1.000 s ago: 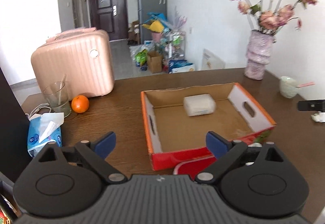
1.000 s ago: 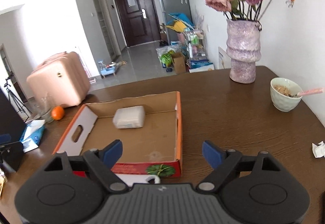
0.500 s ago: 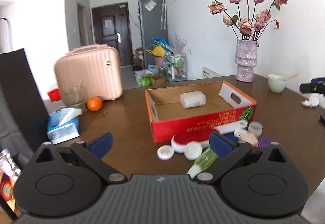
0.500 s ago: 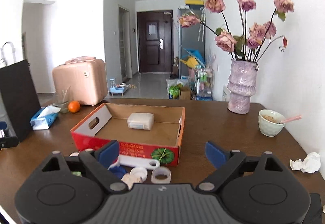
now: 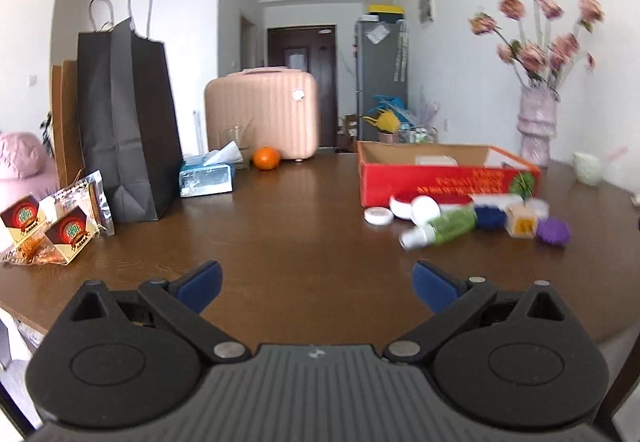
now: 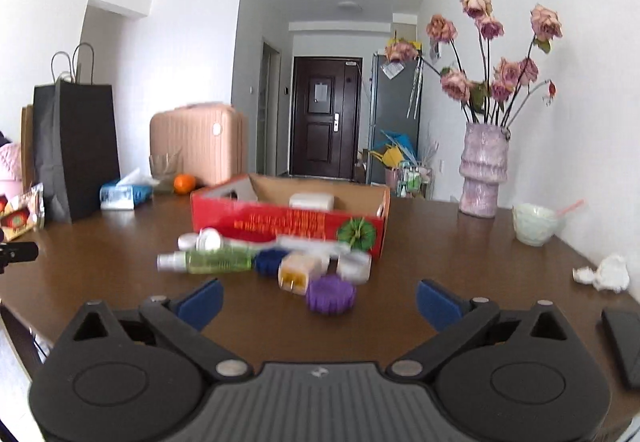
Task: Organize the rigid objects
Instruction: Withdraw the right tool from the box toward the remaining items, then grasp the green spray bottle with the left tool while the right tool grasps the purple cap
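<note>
Bare table (image 5: 304, 234) lies ahead of the left gripper (image 5: 316, 284), while small items crowd the red box (image 6: 288, 219) front, the purple disc (image 6: 331, 296) nearest the right gripper (image 6: 319, 302)

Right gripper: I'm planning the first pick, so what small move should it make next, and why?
Probably ease the right gripper forward and down onto the purple ridged disc: the jaws are open and empty, and the disc lies nearest, outside the red box.

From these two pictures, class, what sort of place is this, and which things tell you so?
Most likely a lived-in flat, at its dining table: a front door and fridge stand down the hall, and a vase of flowers and a bowl sit on the table.
</note>
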`<state>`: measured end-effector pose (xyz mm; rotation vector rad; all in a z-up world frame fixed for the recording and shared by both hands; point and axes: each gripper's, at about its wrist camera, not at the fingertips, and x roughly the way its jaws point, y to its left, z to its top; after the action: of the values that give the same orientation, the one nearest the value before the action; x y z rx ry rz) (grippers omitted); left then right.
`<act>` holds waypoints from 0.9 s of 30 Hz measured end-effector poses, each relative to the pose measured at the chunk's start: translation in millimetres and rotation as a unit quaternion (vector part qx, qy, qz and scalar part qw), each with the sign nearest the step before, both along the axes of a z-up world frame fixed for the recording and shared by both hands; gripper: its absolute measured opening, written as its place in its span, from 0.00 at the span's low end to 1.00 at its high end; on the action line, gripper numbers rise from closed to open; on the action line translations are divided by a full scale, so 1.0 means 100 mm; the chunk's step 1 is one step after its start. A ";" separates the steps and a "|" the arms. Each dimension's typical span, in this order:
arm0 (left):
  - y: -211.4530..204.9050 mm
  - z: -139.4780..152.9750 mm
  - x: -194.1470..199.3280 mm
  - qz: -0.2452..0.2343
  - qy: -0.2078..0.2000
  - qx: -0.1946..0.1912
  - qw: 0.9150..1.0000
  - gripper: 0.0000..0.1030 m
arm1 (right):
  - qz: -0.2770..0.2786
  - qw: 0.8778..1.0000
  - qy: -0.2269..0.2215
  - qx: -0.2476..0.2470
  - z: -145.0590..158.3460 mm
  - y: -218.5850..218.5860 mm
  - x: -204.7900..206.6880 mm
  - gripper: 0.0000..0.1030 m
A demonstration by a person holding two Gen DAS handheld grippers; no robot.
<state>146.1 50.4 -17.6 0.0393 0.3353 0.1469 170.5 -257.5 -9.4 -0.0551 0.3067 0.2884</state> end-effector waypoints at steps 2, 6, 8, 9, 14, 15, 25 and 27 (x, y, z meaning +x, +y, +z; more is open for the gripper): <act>-0.05 -0.06 -0.09 -0.009 -0.007 0.013 1.000 1.00 | 0.000 1.000 0.014 0.012 -0.12 0.01 -0.08 1.00; -0.14 -0.14 -0.16 -0.046 -0.008 0.028 0.999 1.00 | -0.010 0.998 0.041 0.038 -0.28 0.01 -0.19 1.00; -0.18 -0.15 -0.17 -0.073 -0.015 0.035 0.997 1.00 | -0.017 0.996 0.051 0.066 -0.35 -0.04 -0.20 1.00; -0.21 -0.16 -0.16 -0.083 -0.018 0.035 0.996 1.00 | -0.019 0.995 0.057 0.074 -0.37 -0.07 -0.19 1.00; -0.30 -0.21 -0.03 -0.099 -0.036 0.014 0.994 1.00 | -0.065 0.993 0.075 0.064 -0.38 -0.08 -0.07 1.00; -0.30 -0.22 0.02 -0.104 -0.030 0.009 0.994 1.00 | -0.072 0.992 0.079 0.062 -0.38 -0.07 -0.04 1.00; -0.31 -0.16 0.67 -0.112 0.022 -0.029 0.993 1.00 | -0.021 0.998 0.064 -0.012 -0.30 0.01 0.31 1.00; -0.33 -0.13 0.86 -0.112 0.032 -0.019 0.993 1.00 | 0.001 0.996 0.093 -0.007 -0.29 -0.01 0.47 1.00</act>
<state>231.6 17.4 -30.1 0.0441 0.3947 -0.0837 217.5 -258.6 -38.8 -0.0419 0.4926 0.2948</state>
